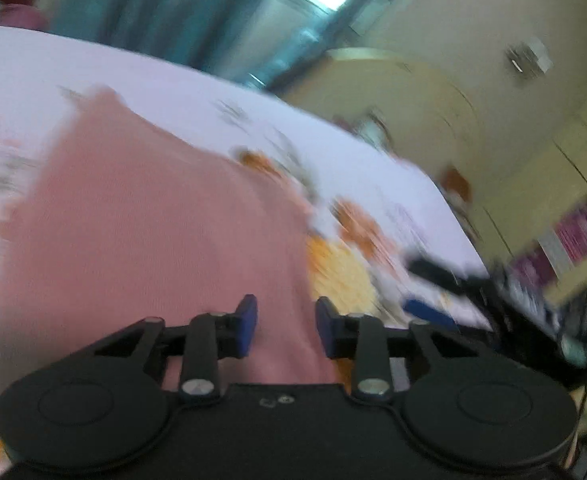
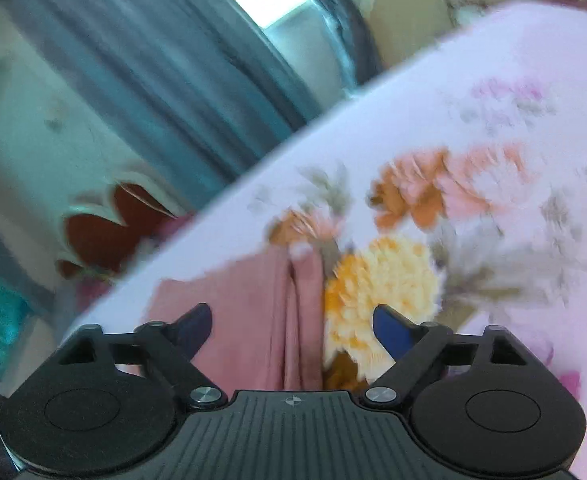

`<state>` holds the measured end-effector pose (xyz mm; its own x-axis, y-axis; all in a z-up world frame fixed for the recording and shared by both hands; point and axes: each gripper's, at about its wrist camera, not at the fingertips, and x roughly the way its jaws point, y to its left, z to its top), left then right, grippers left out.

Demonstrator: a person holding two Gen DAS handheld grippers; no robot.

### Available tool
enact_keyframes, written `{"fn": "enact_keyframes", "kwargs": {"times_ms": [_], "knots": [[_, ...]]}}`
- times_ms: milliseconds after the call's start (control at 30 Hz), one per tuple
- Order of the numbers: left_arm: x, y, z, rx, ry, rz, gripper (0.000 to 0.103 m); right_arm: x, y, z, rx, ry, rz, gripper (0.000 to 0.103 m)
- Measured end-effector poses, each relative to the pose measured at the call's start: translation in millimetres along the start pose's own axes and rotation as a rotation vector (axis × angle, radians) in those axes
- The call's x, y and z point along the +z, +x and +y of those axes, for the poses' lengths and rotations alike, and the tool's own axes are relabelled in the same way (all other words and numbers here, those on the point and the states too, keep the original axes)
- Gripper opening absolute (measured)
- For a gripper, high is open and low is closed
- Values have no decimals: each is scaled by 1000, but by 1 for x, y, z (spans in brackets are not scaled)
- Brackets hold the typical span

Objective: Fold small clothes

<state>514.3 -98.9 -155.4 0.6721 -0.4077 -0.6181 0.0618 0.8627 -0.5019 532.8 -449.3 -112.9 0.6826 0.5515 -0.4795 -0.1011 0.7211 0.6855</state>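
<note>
Pink knit garment (image 1: 141, 232) lies flat on the floral-print bed sheet (image 1: 181, 92). Left gripper (image 1: 286, 328) fingers spread above it; right gripper (image 2: 292, 330) fingers spread wide. No legible writing

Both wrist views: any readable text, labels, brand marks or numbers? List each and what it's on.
None readable; both views are motion-blurred.
Magenta panel on the right of the left wrist view: possibly print, too blurred to read.
Right claw housing: a small round crosshair mark, no letters.
Pink garment and floral bedsheet: pattern only, no text.
</note>
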Motion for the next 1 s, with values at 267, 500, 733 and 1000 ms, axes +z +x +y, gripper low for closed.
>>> {"fn": "enact_keyframes", "kwargs": {"times_ms": [267, 500, 733, 1000], "knots": [[31, -20, 69, 176, 1, -12, 23, -27, 47, 15, 100, -18, 242, 39], [16, -6, 101, 144, -46, 20, 15, -40, 57, 26, 2, -64, 280, 39], [22, -7, 108, 85, -53, 46, 14, -39, 87, 39, -28, -115, 319, 39], [32, -21, 111, 28, 2, -9, 18, -36, 119, 60, -70, -198, 345, 17]]}}
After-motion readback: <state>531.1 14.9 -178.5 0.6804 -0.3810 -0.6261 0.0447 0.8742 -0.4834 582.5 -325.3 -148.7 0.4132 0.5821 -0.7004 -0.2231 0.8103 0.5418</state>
